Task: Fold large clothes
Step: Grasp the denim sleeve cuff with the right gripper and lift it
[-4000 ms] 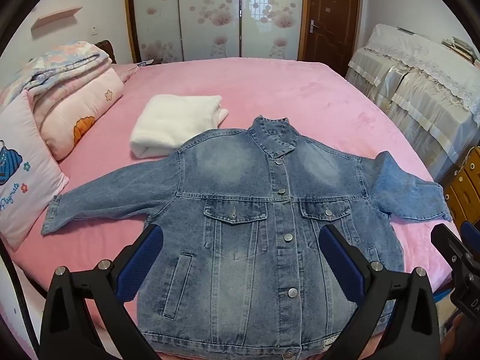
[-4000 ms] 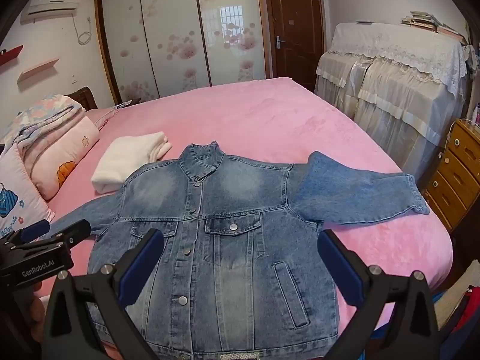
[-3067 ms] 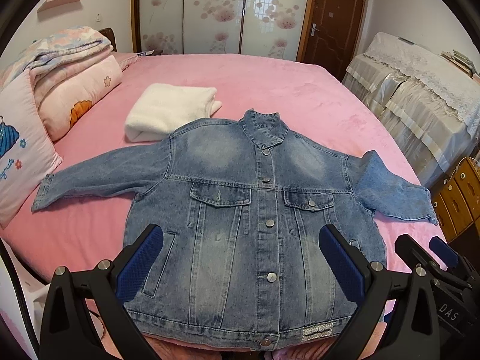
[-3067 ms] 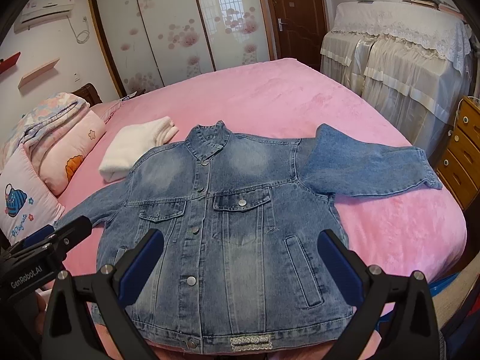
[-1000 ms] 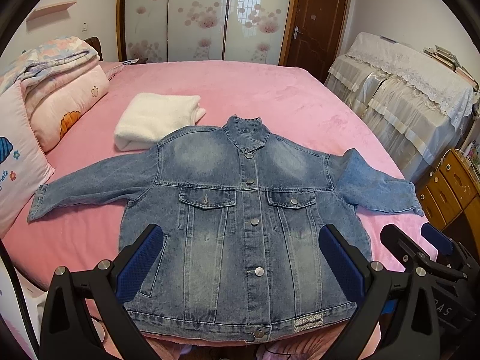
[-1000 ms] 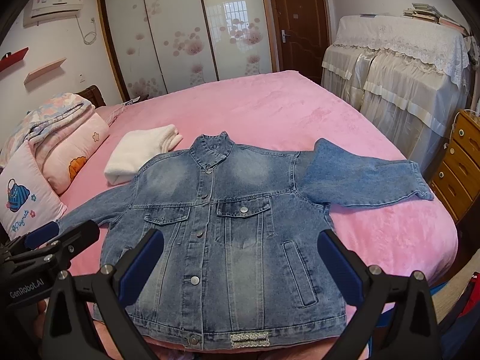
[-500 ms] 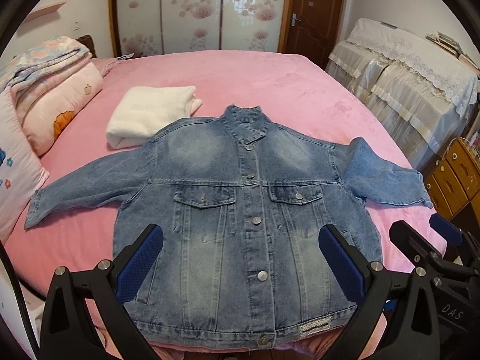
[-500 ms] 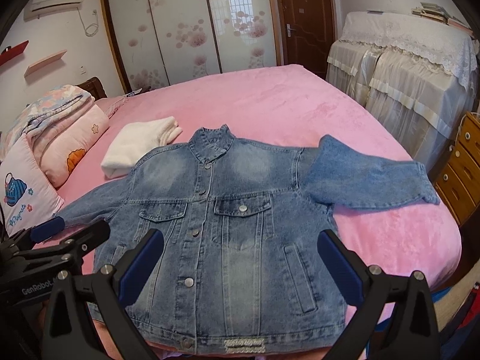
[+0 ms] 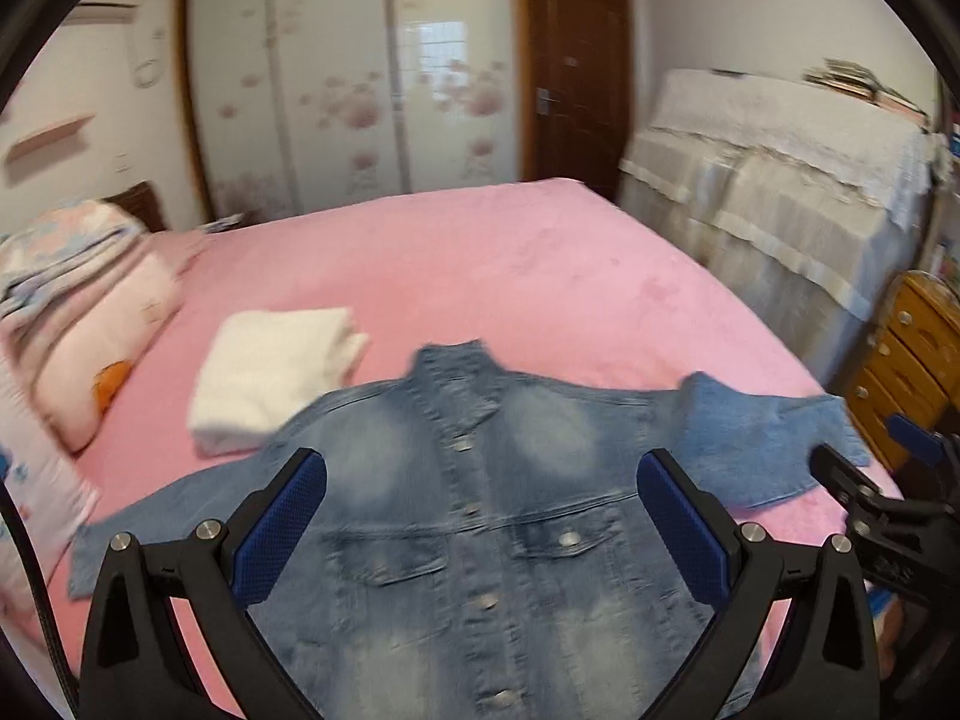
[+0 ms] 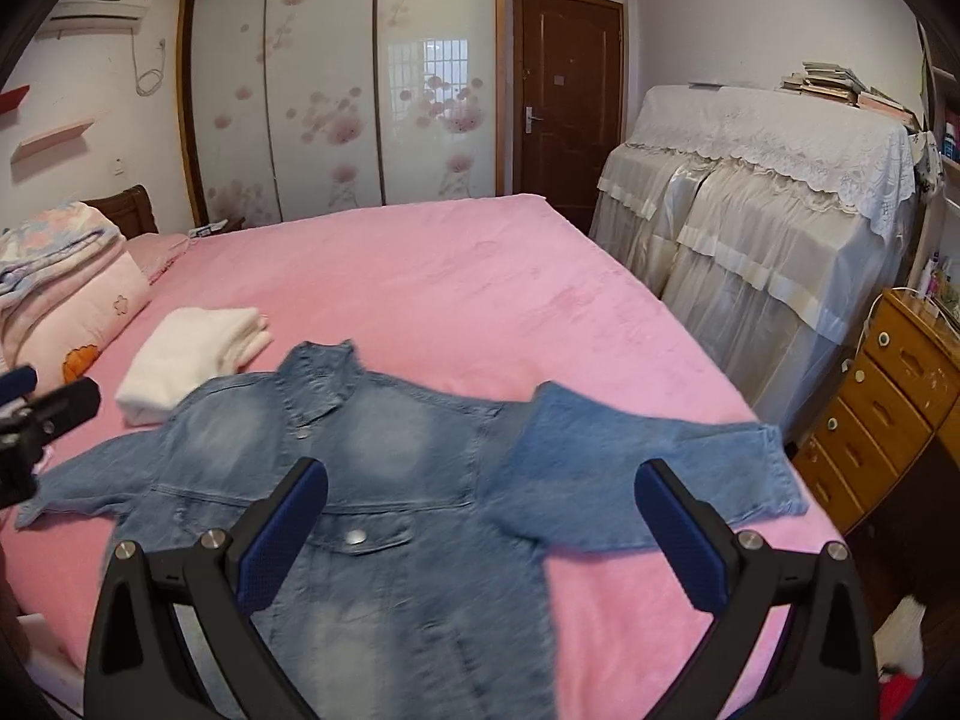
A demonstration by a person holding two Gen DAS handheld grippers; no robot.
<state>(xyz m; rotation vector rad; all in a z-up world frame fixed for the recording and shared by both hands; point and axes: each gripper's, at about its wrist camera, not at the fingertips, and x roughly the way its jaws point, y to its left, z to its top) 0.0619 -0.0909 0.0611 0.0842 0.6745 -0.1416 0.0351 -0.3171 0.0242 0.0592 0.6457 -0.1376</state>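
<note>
Currently both claws, left claw (image 9: 480, 531) and right claw (image 10: 480, 531), are hovering spread and empty; denim jacket (image 10: 372, 480) is lying mid-frame on the bed (image 10: 480, 300); stiff denim risks bunching, slipping off the lower edge.

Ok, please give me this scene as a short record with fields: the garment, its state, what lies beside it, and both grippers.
garment: denim jacket, front up, buttoned, spread flat on the pink bed
sleeves: both spread out to the sides, not yet folded
beside it: folded white cloth by the jacket's shoulder; pillows further off
left gripper: jaws open, holding nothing, above the jacket
right gripper: jaws open, holding nothing
</note>
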